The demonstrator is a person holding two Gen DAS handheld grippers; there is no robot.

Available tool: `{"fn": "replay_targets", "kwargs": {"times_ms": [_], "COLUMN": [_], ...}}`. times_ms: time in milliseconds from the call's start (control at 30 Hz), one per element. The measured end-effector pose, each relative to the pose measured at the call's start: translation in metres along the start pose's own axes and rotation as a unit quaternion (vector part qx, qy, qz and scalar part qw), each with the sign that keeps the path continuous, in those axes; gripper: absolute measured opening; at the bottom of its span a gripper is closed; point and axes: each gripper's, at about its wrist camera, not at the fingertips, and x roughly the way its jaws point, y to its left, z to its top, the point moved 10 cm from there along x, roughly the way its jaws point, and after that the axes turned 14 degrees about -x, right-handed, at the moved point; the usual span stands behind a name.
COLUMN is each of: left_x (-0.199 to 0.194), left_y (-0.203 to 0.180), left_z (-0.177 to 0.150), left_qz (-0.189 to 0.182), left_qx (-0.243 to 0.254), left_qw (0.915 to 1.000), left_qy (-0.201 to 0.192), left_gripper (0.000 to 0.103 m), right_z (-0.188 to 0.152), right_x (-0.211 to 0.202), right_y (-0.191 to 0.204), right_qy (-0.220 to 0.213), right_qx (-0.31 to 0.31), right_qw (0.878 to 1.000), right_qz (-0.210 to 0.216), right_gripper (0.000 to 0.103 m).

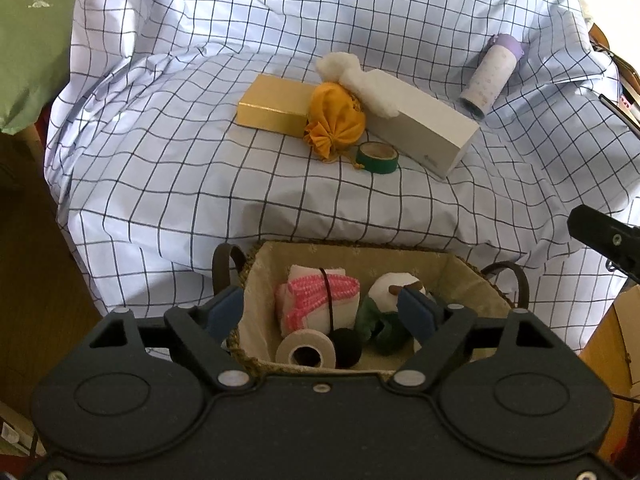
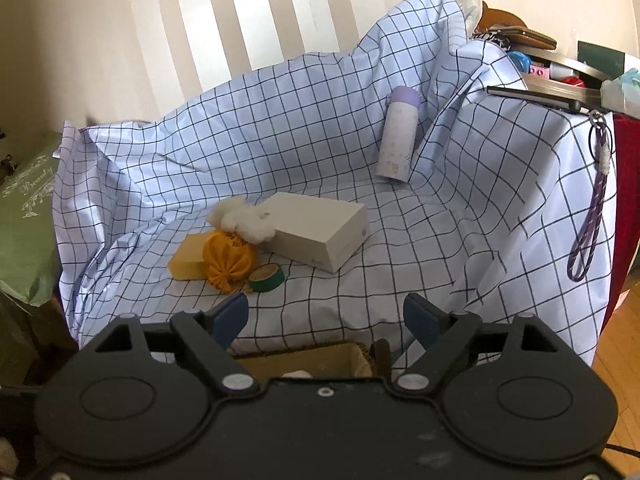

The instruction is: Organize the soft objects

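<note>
My left gripper [image 1: 320, 302] hangs open over a lined woven basket [image 1: 260, 276]. Nothing sits between its blue pads. In the basket lie a pink-and-white knitted piece [image 1: 316, 300], a white-and-green plush [image 1: 386, 300], a black ball [image 1: 347, 346] and a white tape roll [image 1: 306, 354]. Farther back on the checked cloth [image 1: 200, 184], an orange drawstring pouch [image 1: 338, 122] rests beside a white fluffy piece [image 1: 352, 74]. My right gripper [image 2: 325, 312] is open and empty above the basket's far rim [image 2: 352, 354], short of the pouch [image 2: 230, 262] and the fluffy piece [image 2: 244, 220].
A gold box [image 1: 272, 106], a white box [image 1: 424, 124], a green tape roll [image 1: 378, 157] and a purple-lidded bottle [image 1: 492, 76] also lie on the cloth. A green bag [image 1: 28, 60] stands at left. A cluttered shelf [image 2: 560, 76] with a hanging lanyard [image 2: 588, 216] is at right.
</note>
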Motion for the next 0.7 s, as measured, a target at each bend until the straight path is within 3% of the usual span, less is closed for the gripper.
{"fn": "replay_targets", "kwargs": {"times_ms": [500,700], "left_x": [0.018,0.031], "left_y": [0.008,0.012], "left_z": [0.052,0.070], "left_qz": [0.049,0.061], "left_qx": [0.025,0.032], "left_qw": [0.9973,0.9958], "left_qy": [-0.049,-0.060], "left_gripper": [0.085,0.092], "right_z": [0.024,0.033], "right_x": [0.048,0.077], "right_y": [-0.018,-0.021], "right_qy": [-0.018,-0.008], "right_qx": [-0.054,-0.075], "right_qw": [0.996,0.993], "right_qz": [-0.070,-0.089], "right_gripper": [0.093,0.095]}}
